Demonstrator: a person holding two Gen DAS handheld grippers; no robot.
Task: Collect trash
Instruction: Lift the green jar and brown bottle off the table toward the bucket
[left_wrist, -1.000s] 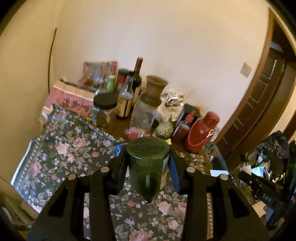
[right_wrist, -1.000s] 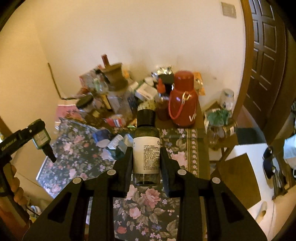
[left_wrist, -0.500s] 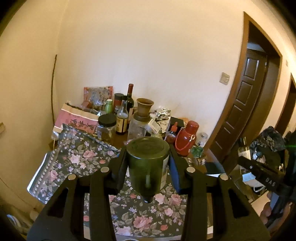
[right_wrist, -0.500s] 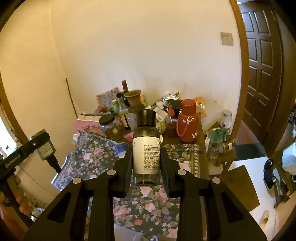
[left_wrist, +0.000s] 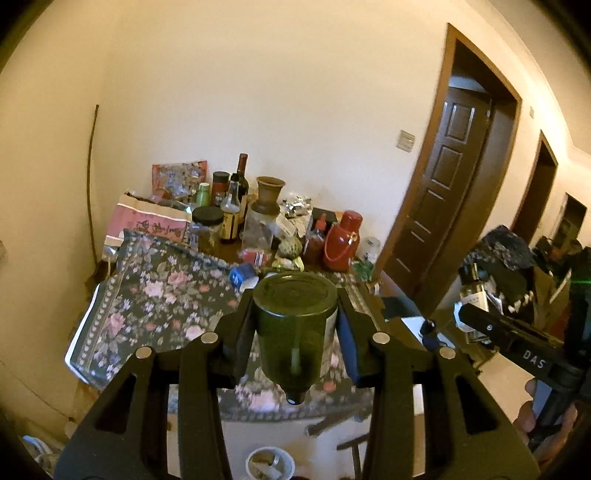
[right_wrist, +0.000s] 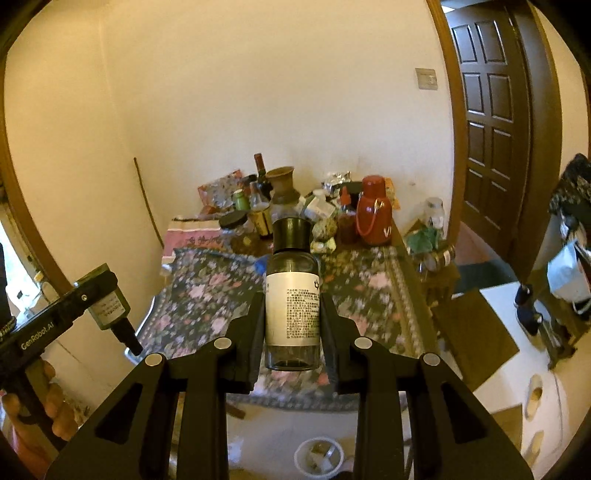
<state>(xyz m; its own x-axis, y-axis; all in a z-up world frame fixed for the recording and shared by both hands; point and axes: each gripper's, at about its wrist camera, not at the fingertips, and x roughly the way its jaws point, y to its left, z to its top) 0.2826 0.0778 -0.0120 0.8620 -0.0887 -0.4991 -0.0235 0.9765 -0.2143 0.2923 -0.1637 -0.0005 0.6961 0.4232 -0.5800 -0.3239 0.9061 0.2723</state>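
Left hand-held gripper (left_wrist: 295, 325) clamped on green bottle (left_wrist: 295, 332); right hand-held gripper (right_wrist: 292, 314) on labelled bottle (right_wrist: 292, 306). Neither binned; white bin (right_wrist: 320, 458) near, below. Clutter remaining far on table (right_wrist: 369, 291).

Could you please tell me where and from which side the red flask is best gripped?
Probably take the red flask across its round body below the cap, coming from the front over the floral cloth: it stands upright, a sauce bottle crowds its left, and its cord loop looks slack.
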